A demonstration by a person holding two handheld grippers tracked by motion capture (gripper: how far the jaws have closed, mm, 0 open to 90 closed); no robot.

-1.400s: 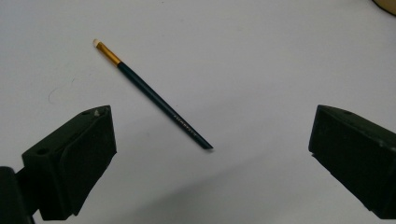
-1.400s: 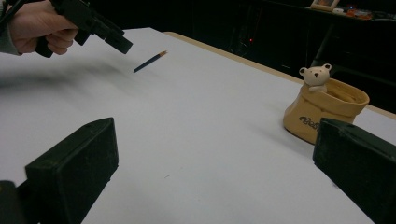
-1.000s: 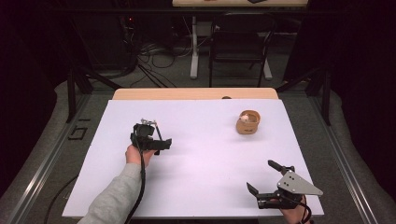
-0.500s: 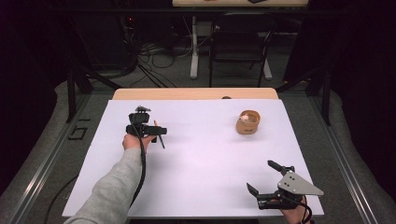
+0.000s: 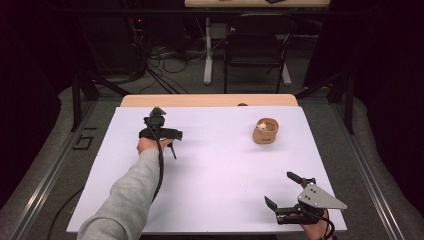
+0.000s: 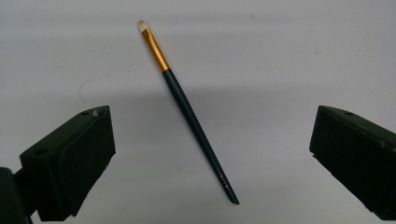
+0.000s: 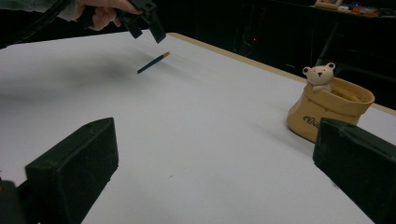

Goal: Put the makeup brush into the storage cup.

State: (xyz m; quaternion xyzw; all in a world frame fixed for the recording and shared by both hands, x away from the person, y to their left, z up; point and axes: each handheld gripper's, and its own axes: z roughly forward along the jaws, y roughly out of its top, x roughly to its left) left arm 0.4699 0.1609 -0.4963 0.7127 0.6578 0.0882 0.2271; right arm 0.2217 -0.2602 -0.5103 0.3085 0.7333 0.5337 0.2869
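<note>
Here the left gripper (image 5: 167,134) hangs over the far left part of the white table (image 5: 215,190), its jaws spread wide with nothing between them. Directly below it a thin paintbrush (image 6: 189,112) lies flat on the table, dark handle, gold band and pale tip, framed between the two jaws in the left gripper view. The right gripper (image 5: 282,192) sits low at the near right corner, its jaws also wide apart and empty. A tan pot (image 5: 264,131) with a small bear figure on its rim stands on the far right side, well apart from the brush.
</note>
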